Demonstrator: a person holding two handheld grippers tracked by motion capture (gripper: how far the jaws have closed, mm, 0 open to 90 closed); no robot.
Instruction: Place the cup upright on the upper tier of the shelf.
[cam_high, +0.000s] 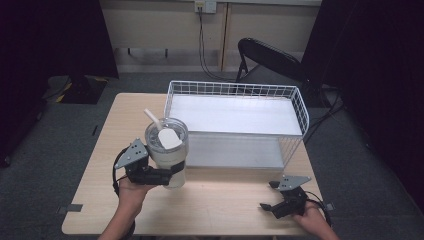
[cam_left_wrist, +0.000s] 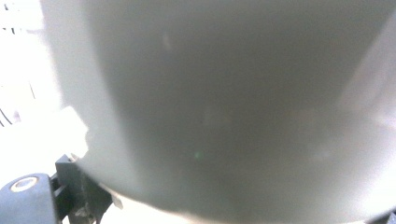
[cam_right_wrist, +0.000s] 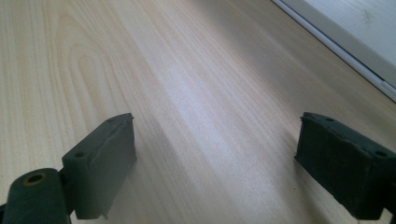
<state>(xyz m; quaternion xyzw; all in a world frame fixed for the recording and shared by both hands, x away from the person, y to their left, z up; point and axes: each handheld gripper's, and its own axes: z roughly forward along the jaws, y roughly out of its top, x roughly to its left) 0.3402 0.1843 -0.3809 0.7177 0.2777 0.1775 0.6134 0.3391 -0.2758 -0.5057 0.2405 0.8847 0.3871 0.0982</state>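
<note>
Gripping the pale, translucent plastic tumbler with lid and white straw (cam_high: 167, 152), left claw (cam_high: 172, 175) is clamped on its lower body; tumbler stands on the light wooden counter (cam_high: 225, 205) just in front of the white wire basket (cam_high: 295, 107), not yet inside. Right claw (cam_right_wrist: 215, 163) rests on the counter, jaws spread, empty. Judgement: grasp done; lift and placement in the basket remain.

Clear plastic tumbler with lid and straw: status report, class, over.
Left gripper shut on clear plastic tumbler, upright on table. Right gripper open, idle above bare wood. White wire basket just behind tumbler.
</note>
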